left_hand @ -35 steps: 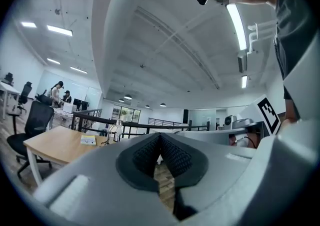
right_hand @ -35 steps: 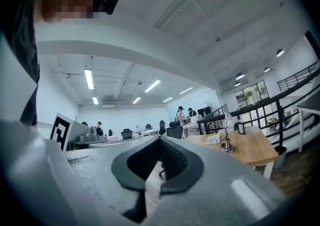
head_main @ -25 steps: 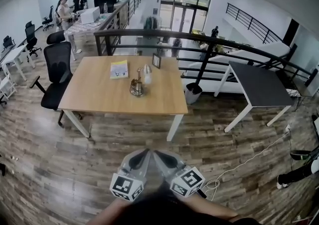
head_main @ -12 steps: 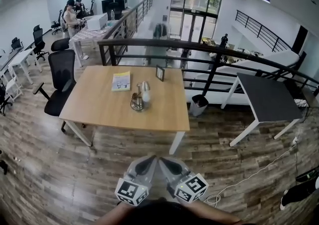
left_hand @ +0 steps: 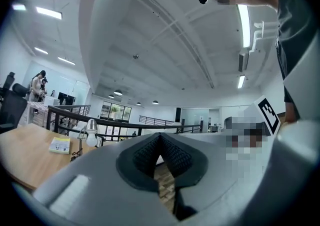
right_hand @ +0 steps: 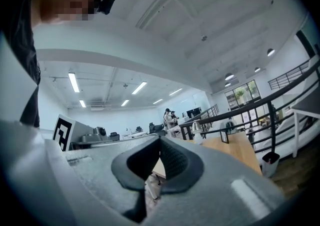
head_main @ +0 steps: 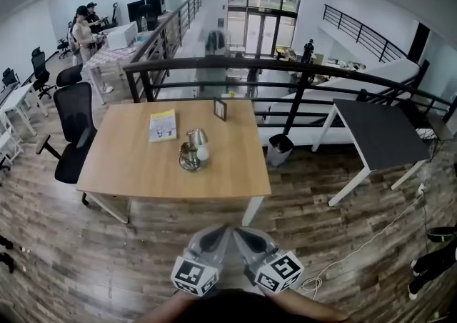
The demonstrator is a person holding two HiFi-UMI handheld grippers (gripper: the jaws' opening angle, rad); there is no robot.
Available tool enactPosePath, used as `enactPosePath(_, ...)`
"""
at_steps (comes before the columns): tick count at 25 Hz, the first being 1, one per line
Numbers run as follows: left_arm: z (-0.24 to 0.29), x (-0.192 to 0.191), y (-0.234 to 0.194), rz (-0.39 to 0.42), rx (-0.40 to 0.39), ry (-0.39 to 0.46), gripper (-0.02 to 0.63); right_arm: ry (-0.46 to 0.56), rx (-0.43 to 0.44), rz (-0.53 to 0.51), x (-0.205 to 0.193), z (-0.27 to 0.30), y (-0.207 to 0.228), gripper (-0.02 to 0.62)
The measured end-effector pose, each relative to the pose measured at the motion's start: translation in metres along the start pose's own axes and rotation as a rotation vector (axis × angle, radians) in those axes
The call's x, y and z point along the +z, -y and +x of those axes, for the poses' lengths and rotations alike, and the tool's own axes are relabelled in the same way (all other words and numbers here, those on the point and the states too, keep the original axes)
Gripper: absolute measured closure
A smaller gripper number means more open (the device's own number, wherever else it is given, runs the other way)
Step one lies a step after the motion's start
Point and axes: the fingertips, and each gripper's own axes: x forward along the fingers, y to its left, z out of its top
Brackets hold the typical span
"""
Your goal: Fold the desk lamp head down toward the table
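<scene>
Left gripper [head_main: 222, 231] and right gripper [head_main: 238, 232] nearer the desk lamp [head_main: 194, 150], jaws together.

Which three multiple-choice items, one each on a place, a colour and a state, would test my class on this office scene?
1. Where does the desk lamp stand?
A. on the wooden table
B. on the dark table
C. on the floor

2. What colour is the booklet lying near it?
A. red
B. yellow
C. black

3. How do the left gripper and the right gripper stand?
A. wide open
B. shut on the lamp
C. shut and empty

Answers:
1 A, the lamp sits mid-tabletop on the wood.
2 B, its cover is yellow.
3 C, each gripper view shows the pads meeting with nothing between them, far from the lamp.
</scene>
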Motion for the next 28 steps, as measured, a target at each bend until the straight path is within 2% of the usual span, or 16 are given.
enactPosePath(4,0.02,0.01,-0.037,-0.011,-0.04,0.015,0.604,-0.007,-0.035,0.033,0.006,0.039,0.017,0.592)
enactPosePath(9,0.044,0.015,-0.093,-0.034,-0.091,0.01,0.604,0.001,-0.093,0.011,0.011,0.092,0.034,0.592)
enactPosePath(15,0.056,0.037,-0.158,-0.023,-0.122,0.008,0.604,0.022,-0.134,0.008,0.024,0.158,0.044,0.592)
enactPosePath(21,0.056,0.042,-0.197,-0.033,-0.16,-0.014,0.604,0.014,-0.172,0.025,0.022,0.201,0.05,0.592)
enactPosePath(28,0.052,0.046,-0.233,-0.031,-0.15,-0.015,0.604,0.007,-0.174,0.001,0.019,0.24,0.044,0.592)
